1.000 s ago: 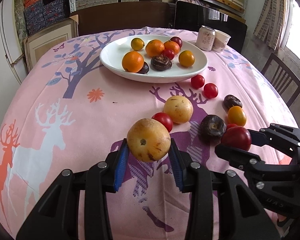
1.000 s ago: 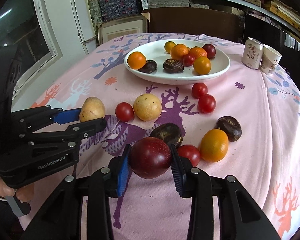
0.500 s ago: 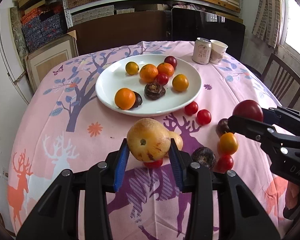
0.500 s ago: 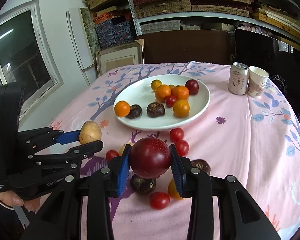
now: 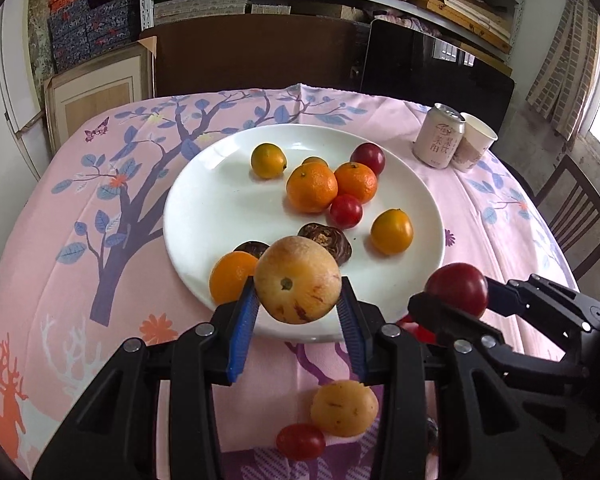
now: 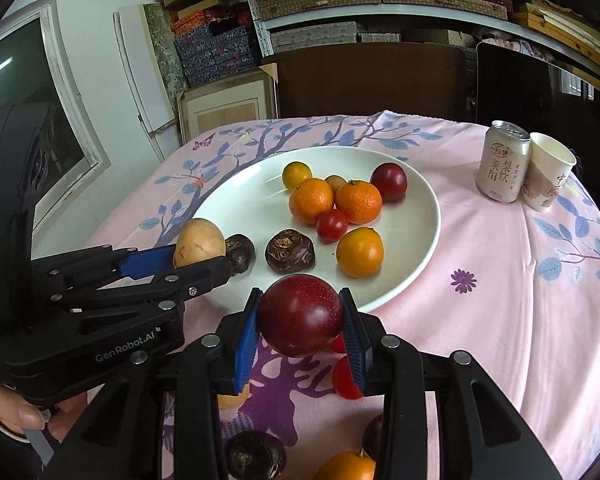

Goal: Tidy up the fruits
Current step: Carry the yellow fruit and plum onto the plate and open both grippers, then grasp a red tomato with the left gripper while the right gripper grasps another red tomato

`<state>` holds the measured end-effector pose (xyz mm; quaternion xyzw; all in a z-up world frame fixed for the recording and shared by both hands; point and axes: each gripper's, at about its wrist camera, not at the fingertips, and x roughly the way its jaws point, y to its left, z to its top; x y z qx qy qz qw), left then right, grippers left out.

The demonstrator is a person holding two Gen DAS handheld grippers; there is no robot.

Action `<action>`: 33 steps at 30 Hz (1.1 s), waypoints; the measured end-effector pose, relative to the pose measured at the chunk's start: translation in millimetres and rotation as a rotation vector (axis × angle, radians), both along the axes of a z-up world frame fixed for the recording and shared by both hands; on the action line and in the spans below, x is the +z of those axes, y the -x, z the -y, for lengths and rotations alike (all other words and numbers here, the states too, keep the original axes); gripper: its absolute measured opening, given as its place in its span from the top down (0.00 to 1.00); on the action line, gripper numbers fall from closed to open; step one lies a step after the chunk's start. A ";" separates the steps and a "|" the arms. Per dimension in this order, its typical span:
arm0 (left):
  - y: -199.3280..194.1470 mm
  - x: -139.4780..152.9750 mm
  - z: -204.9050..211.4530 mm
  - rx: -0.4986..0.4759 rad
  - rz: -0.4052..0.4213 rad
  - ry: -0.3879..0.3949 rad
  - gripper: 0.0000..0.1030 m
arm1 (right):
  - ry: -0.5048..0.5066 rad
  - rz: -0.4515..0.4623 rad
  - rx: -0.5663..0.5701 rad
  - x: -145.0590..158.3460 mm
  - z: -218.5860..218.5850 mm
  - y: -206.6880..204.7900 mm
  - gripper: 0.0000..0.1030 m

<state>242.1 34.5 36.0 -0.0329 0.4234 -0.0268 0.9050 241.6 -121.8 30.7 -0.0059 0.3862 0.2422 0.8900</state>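
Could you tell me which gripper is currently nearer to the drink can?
Right. The right gripper, holding a plum, is on the can's side of the plate; the left gripper is over the plate's opposite edge.

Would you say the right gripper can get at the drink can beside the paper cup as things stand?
Probably not yet: the right gripper is shut on a dark red plum, so its jaws are occupied, though the cloth toward the drink can looks bare.

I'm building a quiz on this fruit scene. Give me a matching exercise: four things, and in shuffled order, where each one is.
Things:
1. yellow-brown fruit
2. dark red plum
3. drink can
4. tangerines

Places:
A. on the white plate
B. in the right hand-held gripper
C. beside the paper cup
D. in the left hand-held gripper

Pairs: 1-D, 2-B, 3-C, 4-A
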 end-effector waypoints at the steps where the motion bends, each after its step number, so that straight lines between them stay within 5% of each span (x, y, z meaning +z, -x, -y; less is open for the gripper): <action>1: -5.1 -2.1 -1.1 0.006 -0.004 -0.003 0.62 | -0.003 -0.008 -0.005 -3.0 -0.9 -4.6 0.63; 9: -29.4 -12.7 -12.2 0.056 -0.026 0.105 0.59 | -0.163 -0.148 -0.061 -21.5 11.4 -43.9 0.55; 13: -22.6 -5.1 -18.8 0.088 0.006 0.120 0.19 | -0.227 -0.146 -0.081 -17.3 28.0 -37.6 0.43; 16: -6.9 0.6 -18.5 0.072 0.034 0.095 0.19 | -0.229 -0.135 -0.085 -14.0 41.1 -23.4 0.40; 28: 67.6 -9.8 -8.0 0.022 0.033 0.004 0.15 | 0.132 0.022 -0.099 -10.3 73.7 59.0 0.37; 33: 80.1 -22.9 -8.7 0.005 -0.007 -0.012 0.15 | 0.121 -0.017 -0.109 -20.0 80.7 71.4 0.37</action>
